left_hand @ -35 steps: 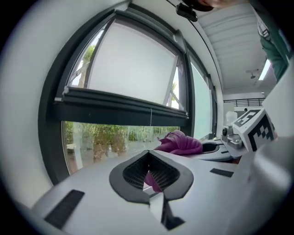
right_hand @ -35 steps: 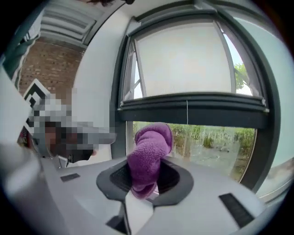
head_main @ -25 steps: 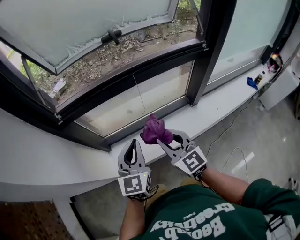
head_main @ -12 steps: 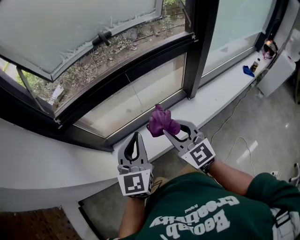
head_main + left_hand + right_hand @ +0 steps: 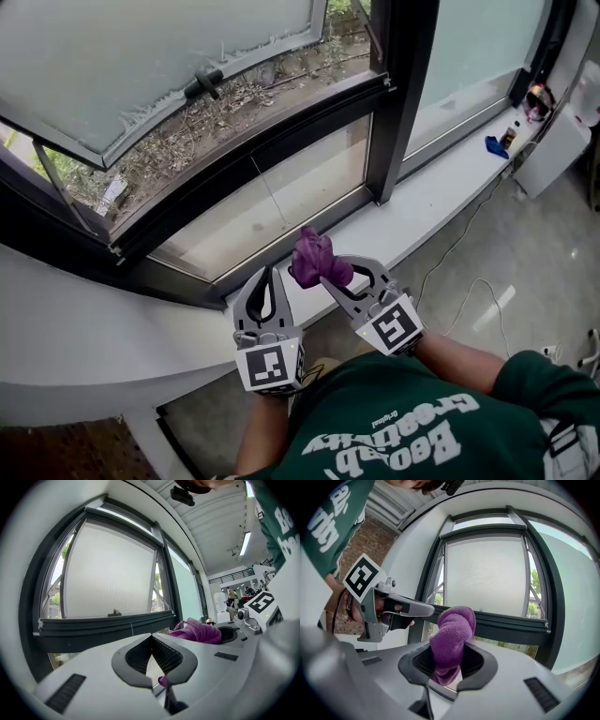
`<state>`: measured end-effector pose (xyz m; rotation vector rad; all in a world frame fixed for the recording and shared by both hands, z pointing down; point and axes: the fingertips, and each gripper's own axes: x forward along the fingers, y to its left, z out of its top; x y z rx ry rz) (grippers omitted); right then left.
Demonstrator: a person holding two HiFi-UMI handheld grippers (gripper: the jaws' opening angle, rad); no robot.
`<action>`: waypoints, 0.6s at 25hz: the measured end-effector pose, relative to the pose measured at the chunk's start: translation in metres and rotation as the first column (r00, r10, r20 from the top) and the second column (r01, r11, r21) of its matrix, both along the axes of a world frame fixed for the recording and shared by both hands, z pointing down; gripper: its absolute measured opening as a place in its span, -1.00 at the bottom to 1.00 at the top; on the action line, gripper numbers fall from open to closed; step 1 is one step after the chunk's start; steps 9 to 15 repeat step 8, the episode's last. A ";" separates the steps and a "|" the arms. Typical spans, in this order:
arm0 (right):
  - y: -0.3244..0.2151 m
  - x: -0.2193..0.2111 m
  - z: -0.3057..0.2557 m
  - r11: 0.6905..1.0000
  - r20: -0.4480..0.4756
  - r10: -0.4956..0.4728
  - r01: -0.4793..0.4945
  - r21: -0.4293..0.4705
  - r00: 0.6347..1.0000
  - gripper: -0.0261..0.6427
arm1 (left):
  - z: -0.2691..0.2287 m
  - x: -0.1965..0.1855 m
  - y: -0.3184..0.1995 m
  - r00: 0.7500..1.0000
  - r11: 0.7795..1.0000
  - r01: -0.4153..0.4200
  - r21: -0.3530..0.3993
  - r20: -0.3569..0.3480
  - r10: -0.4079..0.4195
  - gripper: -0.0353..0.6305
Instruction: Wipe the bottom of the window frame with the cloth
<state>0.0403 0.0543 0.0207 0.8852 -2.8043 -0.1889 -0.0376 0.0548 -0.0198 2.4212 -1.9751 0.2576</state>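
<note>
Right gripper (image 5: 330,274), clamped on cloth (image 5: 316,255), shifted lower toward sill (image 5: 427,199) at frame centre; left gripper (image 5: 269,275) just beside, jaws together, empty.

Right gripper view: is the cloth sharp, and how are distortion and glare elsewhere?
Right gripper view: cloth sharp, fisheye bows the window frame, corners black. Left gripper view: same bowing and dark corners. Head view: even daylight, no harsh glare on the glass.

"Beach" on the green shirt (image 5: 394,441)
</note>
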 end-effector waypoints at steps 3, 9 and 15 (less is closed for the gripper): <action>0.000 0.002 0.002 1.000 -0.001 -0.003 0.003 -0.003 1.000 -0.62 | -0.002 0.002 -0.003 1.000 1.000 0.002 0.003 0.004 -0.002 -0.88; -0.007 0.007 0.000 1.000 0.012 0.016 -0.016 -0.011 1.000 -0.62 | -0.001 0.006 -0.005 1.000 1.000 -0.001 0.000 0.005 0.001 -0.88; -0.007 0.007 0.000 1.000 0.012 0.016 -0.016 -0.011 1.000 -0.62 | -0.001 0.006 -0.005 1.000 1.000 -0.001 0.000 0.005 0.001 -0.88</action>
